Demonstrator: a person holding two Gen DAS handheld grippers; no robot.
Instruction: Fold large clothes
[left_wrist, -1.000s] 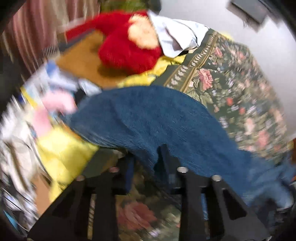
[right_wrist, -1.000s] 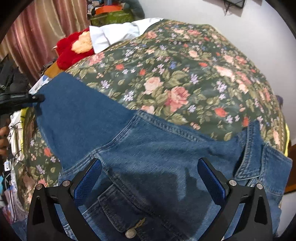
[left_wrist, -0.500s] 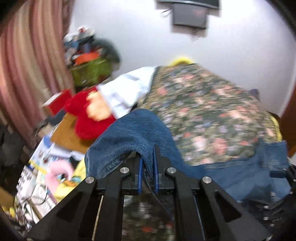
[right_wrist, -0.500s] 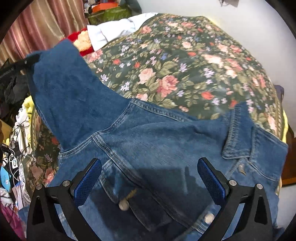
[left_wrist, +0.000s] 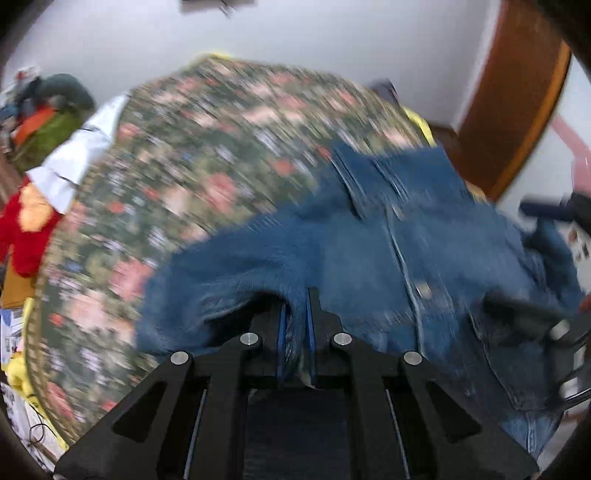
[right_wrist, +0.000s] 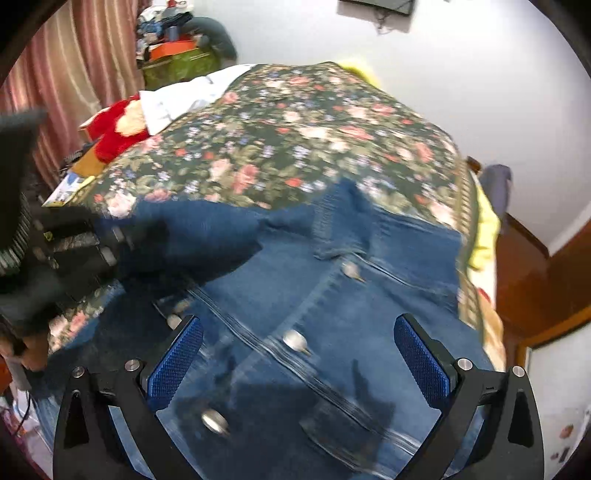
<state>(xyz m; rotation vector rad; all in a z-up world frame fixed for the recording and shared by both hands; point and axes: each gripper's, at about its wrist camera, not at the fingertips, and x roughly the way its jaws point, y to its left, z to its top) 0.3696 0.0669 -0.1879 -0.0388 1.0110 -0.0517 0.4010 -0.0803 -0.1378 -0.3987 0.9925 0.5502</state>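
A blue denim jacket (right_wrist: 332, 295) with metal buttons lies on the near part of the floral bedspread (right_wrist: 295, 122). My left gripper (left_wrist: 294, 314) is shut on the jacket's sleeve (left_wrist: 221, 266) and holds it over the jacket body (left_wrist: 424, 240). The left view is blurred by motion. In the right wrist view the left gripper (right_wrist: 74, 243) shows at the left edge with the sleeve (right_wrist: 199, 232) draped from it. My right gripper (right_wrist: 295, 350) is open and empty, just above the jacket's buttoned front.
A red plush toy (right_wrist: 114, 129) and a white cloth (right_wrist: 184, 96) lie at the bed's far left. A yellow sheet (right_wrist: 484, 236) shows at the bed's right edge. A wooden door frame (left_wrist: 517, 110) stands right. Clutter and pink curtains (right_wrist: 74, 66) stand left.
My left gripper has carried the sleeve up and to the right, across onto the jacket body. My right gripper has stayed open over the jacket front.
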